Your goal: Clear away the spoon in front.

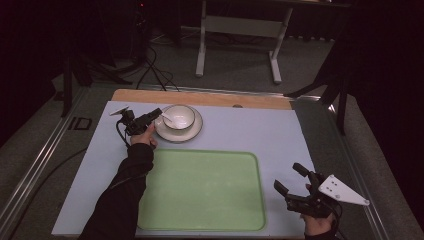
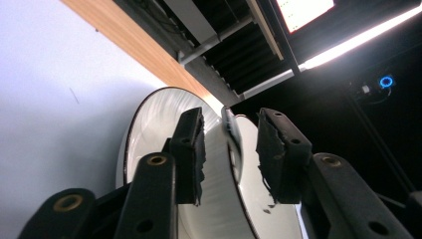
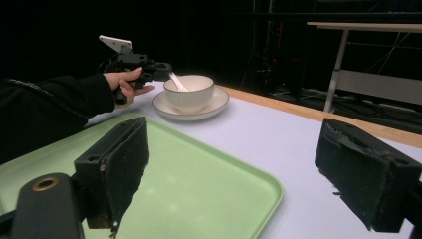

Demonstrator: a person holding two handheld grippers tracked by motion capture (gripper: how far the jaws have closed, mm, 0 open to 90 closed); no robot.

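1. White ceramic bowl (image 1: 179, 116) with a dark rim, standing on a matching round white plate (image 1: 194, 133) at the far left of the pale blue desk (image 1: 240, 132); a white spoon (image 1: 167, 118) leans inside it, handle toward my left claw (image 1: 156, 114).
2. My left claw is spread, jaws either side of the spoon handle (image 2: 229, 124) at the bowl's near rim, not yet pinching anything.
3. Judgement: the step in hand appears to be taking the spoon. To do it well I should centre the handle between both pads, close squarely, and lift without tipping the bowl or dragging the plate.
4. My right claw (image 1: 291, 181) is spread wide and idle, hovering at the near right corner, just beside the flat light-green plastic tray (image 1: 205, 192), well apart from the bowl.
5. Obstructions: none between left claw and spoon. The tray lies bare in front of me; a wooden strip (image 1: 210, 98) edges the desk's far side.
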